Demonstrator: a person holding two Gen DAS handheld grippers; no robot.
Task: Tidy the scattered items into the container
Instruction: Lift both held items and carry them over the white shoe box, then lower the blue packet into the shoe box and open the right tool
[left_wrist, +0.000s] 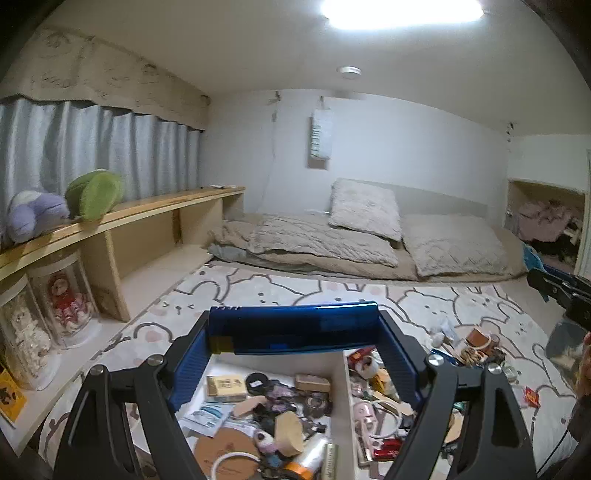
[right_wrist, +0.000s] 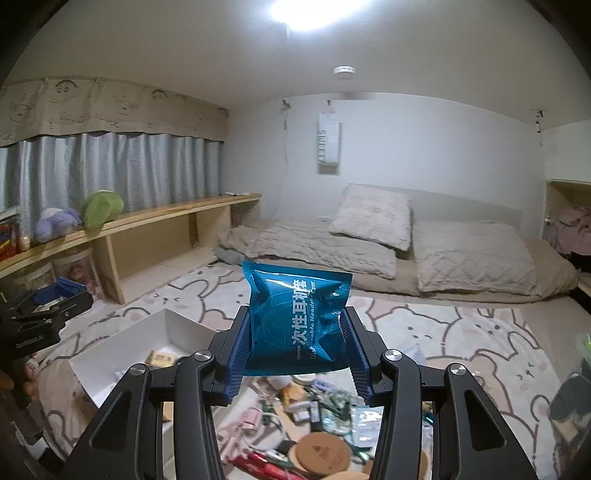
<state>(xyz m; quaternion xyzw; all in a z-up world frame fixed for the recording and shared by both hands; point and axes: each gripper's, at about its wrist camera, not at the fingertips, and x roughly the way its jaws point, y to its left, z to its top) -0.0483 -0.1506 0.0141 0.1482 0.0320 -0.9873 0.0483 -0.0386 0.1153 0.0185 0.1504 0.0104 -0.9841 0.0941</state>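
The white, straight-walled cardboard container (left_wrist: 338, 373) sits on the bunny-print rug (left_wrist: 332, 291), already heaped with small clutter such as round cork discs and a flat tan box; more scattered items (right_wrist: 314, 413) lie loose on the rug beside it. My left gripper (left_wrist: 293, 326) is clamped across a long, glossy blue rectangular bar (left_wrist: 293, 325) above the container's far wall. My right gripper (right_wrist: 297, 338) pinches a crinkled teal foil packet (right_wrist: 295, 317) upright between its ribbed blue pads (right_wrist: 238, 347), above the loose pile.
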